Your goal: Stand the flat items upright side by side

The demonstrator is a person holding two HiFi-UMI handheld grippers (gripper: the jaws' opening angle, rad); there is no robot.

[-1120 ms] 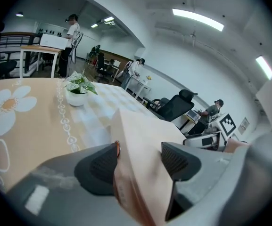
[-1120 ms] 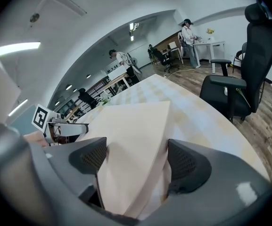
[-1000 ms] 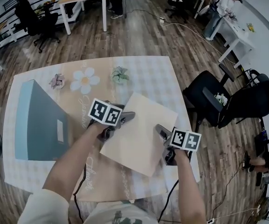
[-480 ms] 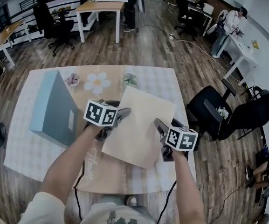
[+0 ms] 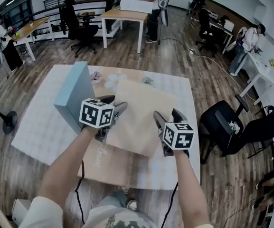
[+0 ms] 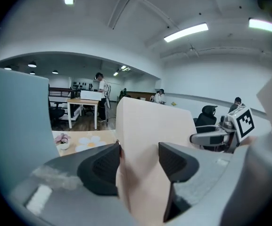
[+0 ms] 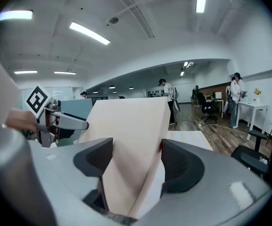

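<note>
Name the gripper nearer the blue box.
Left. Both have just been closing on the beige box; the left gripper is beside the blue box, the right gripper across the beige box from it.

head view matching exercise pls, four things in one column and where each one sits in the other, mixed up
Things:
1. beige flat box
2. blue-grey box
3. white daisy
4. black office chair

Places:
A. off the right side of the table
B. standing on the table's left part
C. near the table's far edge
D. mid-table, tilted up

Pairs: 1-D, 2-B, 3-C, 4-A
</note>
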